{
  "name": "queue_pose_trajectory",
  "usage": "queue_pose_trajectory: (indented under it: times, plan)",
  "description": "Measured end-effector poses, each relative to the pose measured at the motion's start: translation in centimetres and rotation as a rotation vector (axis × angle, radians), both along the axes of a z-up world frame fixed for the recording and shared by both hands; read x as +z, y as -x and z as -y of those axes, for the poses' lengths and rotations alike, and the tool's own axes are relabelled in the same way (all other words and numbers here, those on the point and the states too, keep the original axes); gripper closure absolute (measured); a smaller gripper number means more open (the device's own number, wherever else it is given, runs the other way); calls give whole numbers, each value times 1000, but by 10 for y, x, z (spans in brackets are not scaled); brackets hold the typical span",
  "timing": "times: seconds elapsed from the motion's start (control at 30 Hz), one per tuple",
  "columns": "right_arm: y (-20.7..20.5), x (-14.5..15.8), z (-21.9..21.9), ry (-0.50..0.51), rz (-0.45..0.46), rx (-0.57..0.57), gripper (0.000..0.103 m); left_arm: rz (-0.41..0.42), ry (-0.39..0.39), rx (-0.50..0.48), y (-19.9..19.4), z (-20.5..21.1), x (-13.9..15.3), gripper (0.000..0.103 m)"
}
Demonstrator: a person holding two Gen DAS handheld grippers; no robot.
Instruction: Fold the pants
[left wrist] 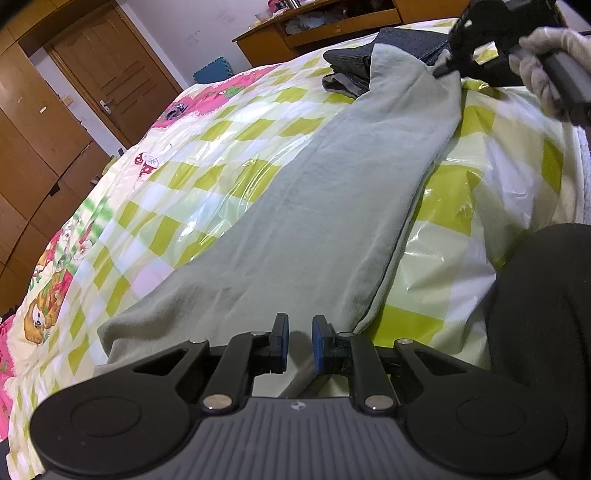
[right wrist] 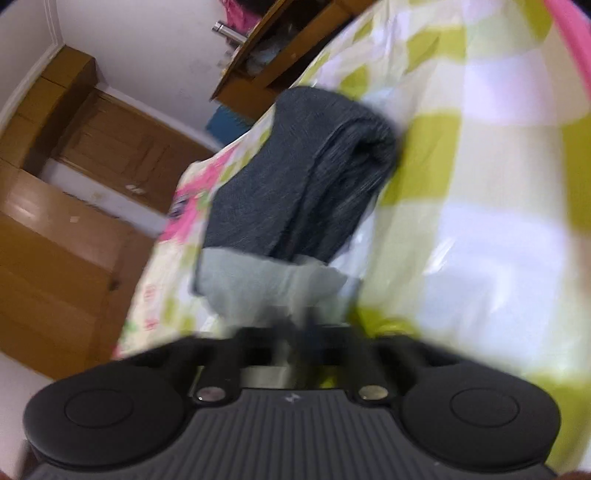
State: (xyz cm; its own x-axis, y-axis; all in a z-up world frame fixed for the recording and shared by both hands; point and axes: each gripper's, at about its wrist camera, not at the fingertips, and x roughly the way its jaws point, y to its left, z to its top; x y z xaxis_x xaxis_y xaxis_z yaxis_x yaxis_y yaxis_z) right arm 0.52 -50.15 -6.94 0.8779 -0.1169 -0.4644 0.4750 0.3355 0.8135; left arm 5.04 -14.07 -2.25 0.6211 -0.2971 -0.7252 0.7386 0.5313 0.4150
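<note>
Pale grey-green pants [left wrist: 332, 184] lie lengthwise on the checked bed cover [left wrist: 207, 147], running from my left gripper to the far right. My left gripper [left wrist: 300, 341] sits at their near end. A narrow gap shows between its blue pads, cloth fills it, and it looks shut on the pants. At the far end my right gripper [left wrist: 441, 70], held by a gloved hand [left wrist: 546, 55], pinches the lifted edge. The right wrist view is blurred. There my right gripper [right wrist: 301, 325] has its fingers close together with the pale pants [right wrist: 258, 280] right at them.
A stack of folded dark grey clothes [left wrist: 351, 62] [right wrist: 295, 177] lies just beyond the pants' far end, partly under it. A person's dark-clad body [left wrist: 546, 332] is at the bed's right edge. A wooden desk [left wrist: 332, 26] and a door [left wrist: 118, 74] stand behind the bed.
</note>
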Motion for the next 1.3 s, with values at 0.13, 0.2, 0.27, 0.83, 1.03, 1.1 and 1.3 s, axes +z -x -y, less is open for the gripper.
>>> queue_pose_trajectory:
  times: [0.13, 0.2, 0.27, 0.83, 1.03, 1.1, 1.3]
  plan:
    - [13, 13, 6, -85, 138, -6, 99, 9, 7, 2, 0, 5, 5, 72]
    - [27, 30, 12, -90, 225, -12, 99, 14, 27, -3, 2, 8, 9, 70]
    - [36, 46, 15, -24, 235, -19, 99, 13, 39, -13, 4, 13, 9, 61]
    - [17, -12, 12, -95, -7, 13, 76, 9, 73, 53, 4, 1, 6, 56]
    - [23, 10, 20, -13, 7, -36, 94, 44, 70, 112, -6, -18, 10, 49]
    - [21, 20, 25, 74, -122, -50, 92, 27, 54, 146, -13, -27, 1, 48]
    - [24, 98, -43, 408, -192, 107, 91, 27, 153, 198, -20, -62, 7, 48]
